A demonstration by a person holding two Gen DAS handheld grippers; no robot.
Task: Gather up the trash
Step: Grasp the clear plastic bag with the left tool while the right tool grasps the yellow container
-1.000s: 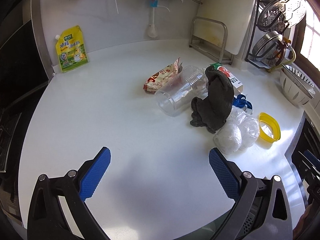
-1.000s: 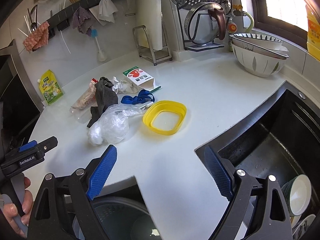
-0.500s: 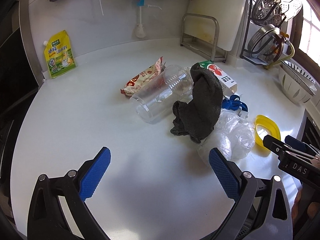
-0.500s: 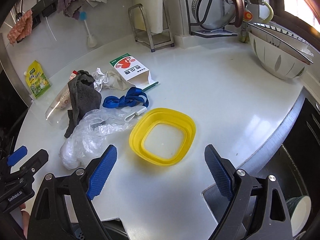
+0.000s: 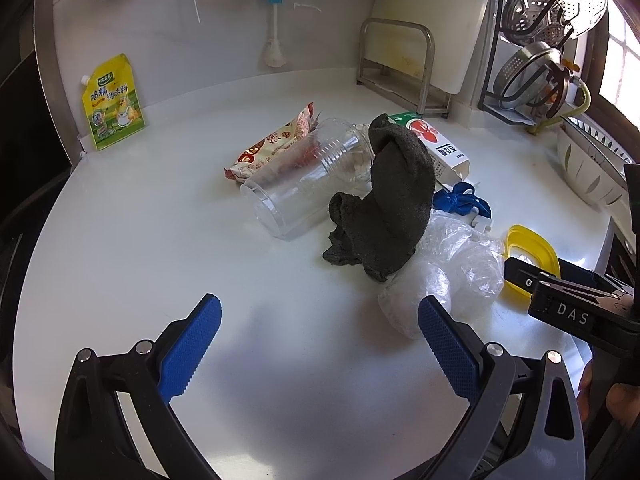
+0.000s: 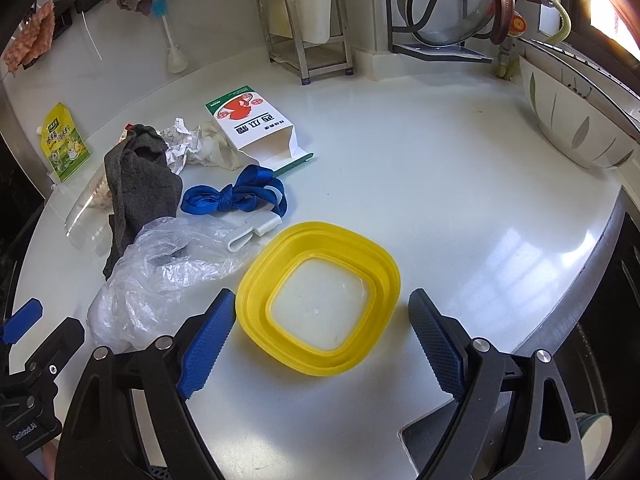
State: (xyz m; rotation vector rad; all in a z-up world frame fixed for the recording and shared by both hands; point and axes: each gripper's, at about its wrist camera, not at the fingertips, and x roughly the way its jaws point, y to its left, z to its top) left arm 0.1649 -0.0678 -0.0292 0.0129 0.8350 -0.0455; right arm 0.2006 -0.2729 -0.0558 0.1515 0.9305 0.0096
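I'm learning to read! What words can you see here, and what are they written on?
"DAS": on the right gripper, seen from the left camera.
"GenRobot.AI": on the left gripper, seen from the right camera.
Chinese characters on the yellow pouch, carton and snack wrapper: too small to read.

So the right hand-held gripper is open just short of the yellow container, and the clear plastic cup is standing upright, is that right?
Not quite. The clear plastic cup lies on its side, as the left wrist view shows. The right hand-held gripper is indeed open just short of the yellow container.
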